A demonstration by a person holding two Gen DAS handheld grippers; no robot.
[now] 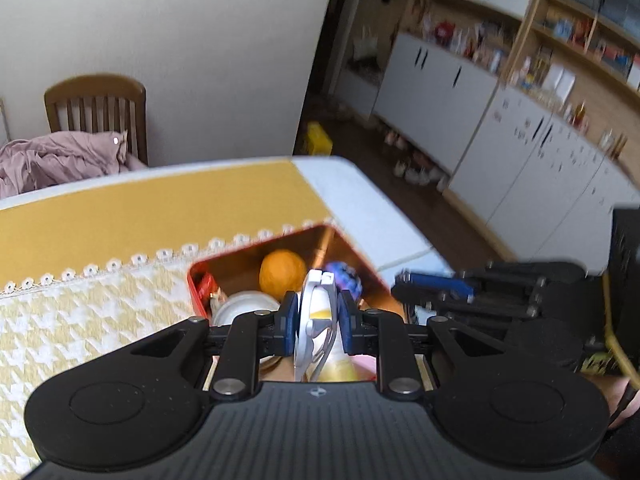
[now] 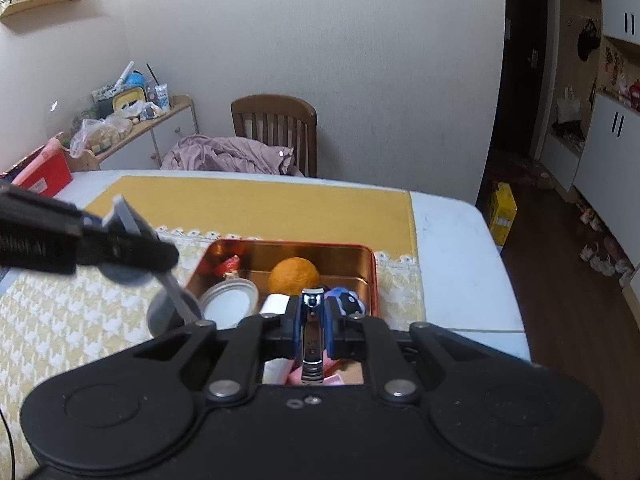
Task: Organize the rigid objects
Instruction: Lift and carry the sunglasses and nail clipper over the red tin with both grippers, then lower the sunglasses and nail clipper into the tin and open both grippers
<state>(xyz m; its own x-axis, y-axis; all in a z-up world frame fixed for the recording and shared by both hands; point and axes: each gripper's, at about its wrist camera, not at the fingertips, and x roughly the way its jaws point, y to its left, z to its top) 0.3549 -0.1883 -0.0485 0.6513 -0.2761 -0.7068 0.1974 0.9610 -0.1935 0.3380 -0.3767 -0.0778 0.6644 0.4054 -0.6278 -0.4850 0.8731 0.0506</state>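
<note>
Both grippers hang over the red tin [image 2: 374, 280] on the worktop [image 2: 452, 240], and a careless release could drop a piece onto the orange [image 2: 294, 276] or the white lid [image 2: 230, 304] and bounce it out. The left gripper [image 1: 316, 320] has its fingers [image 1: 289, 322] nearly together, pinching a thin grey-and-white tool [image 1: 314, 312], possibly a peeler; blur hides its shape. The right gripper [image 2: 312, 320] pinches a metal nail clipper [image 2: 312, 332] upright between close-set fingers, above the tin's near end.
</note>
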